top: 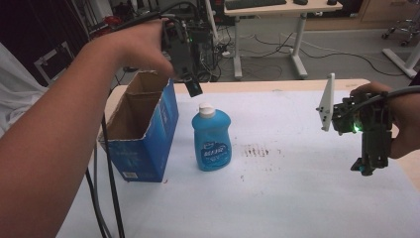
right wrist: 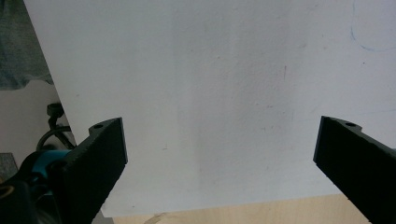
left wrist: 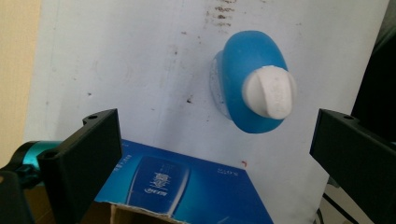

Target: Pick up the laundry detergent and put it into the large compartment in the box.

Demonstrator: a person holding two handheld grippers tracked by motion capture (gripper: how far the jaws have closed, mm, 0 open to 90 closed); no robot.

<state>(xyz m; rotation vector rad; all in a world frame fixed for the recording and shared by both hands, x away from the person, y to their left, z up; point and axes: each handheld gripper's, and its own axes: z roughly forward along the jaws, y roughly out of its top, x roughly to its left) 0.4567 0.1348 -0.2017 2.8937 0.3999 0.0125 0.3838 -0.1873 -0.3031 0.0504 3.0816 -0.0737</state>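
Above the bottle [left wrist: 254,88], beside the box [top: 143,131], I hold my left tool [top: 190,87] released for its cap; right tool [top: 365,167] released, well apart.

Saw no readable text: white characters on the bottle [top: 212,140] label and on the box [top: 148,141] side too blurred to make out, raised marks on the cap [left wrist: 270,92] likewise illegible.
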